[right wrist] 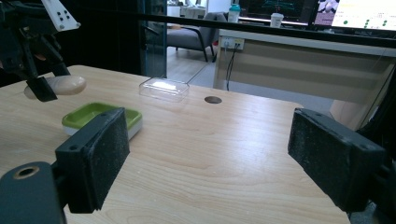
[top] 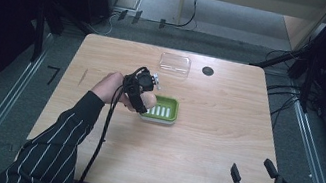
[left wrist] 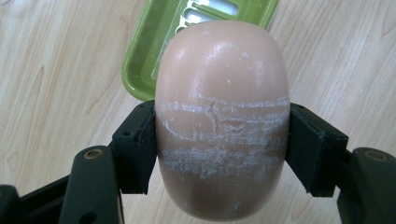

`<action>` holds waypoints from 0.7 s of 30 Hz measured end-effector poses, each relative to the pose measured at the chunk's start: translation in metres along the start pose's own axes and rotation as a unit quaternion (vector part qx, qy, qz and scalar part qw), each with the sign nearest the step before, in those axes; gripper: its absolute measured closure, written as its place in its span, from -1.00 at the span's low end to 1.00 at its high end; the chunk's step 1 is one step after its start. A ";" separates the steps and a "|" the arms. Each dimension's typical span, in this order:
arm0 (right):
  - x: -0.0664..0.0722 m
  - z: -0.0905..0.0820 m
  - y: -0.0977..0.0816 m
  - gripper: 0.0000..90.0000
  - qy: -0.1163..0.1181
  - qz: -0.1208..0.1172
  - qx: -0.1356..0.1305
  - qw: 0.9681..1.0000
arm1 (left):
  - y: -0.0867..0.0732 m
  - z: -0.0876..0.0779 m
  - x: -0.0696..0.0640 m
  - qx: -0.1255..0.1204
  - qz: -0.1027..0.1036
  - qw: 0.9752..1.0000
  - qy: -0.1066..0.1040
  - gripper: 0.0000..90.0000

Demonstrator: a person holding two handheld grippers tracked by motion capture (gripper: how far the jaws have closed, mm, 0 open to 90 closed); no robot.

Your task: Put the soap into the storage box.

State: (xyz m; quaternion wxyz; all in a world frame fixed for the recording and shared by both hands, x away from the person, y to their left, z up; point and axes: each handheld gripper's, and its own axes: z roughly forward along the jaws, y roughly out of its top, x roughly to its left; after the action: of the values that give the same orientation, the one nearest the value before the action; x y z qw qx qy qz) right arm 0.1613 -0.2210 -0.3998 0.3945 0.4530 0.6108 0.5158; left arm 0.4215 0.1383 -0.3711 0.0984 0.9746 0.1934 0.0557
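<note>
My left gripper (left wrist: 222,135) pinches a peach-coloured bar of soap (left wrist: 222,116), one black pad (left wrist: 137,144) pressed to each long side, white scuff lines crossing the bar where it is held. The soap hangs in the air just beyond the near-left corner of a green soap dish (left wrist: 154,51), which sits on the wooden table (left wrist: 56,70) at about twelve o'clock from the bar. In the high view, my left hand (top: 111,87) carries that gripper (top: 144,85) near the table's centre, the dish (top: 162,109) at its three o'clock and touching nothing else. A clear plastic lid (top: 175,64) lies well apart at twelve o'clock from the dish, near the far edge, with a small dark round hole (top: 208,71) just beside it at three o'clock. My right gripper (top: 256,181) waits at the table's five o'clock corner, its jaws spread wide with nothing between them.
</note>
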 end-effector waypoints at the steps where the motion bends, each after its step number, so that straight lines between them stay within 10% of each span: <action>1: 0.000 0.000 0.000 -0.71 0.000 0.002 0.001 1.000 | 0.001 0.000 0.000 0.000 0.001 1.000 0.001 -0.25; 21: -0.003 -0.006 -0.002 -0.71 -0.012 0.004 0.002 1.000 | 0.021 0.014 0.000 0.001 0.046 0.999 0.004 -0.25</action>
State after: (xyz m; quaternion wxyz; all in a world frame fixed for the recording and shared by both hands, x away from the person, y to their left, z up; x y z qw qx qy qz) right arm 0.1563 -0.2255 -0.4006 0.3989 0.4626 0.6053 0.5104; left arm 0.4315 0.1168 -0.3802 0.0938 0.9823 0.1490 0.0640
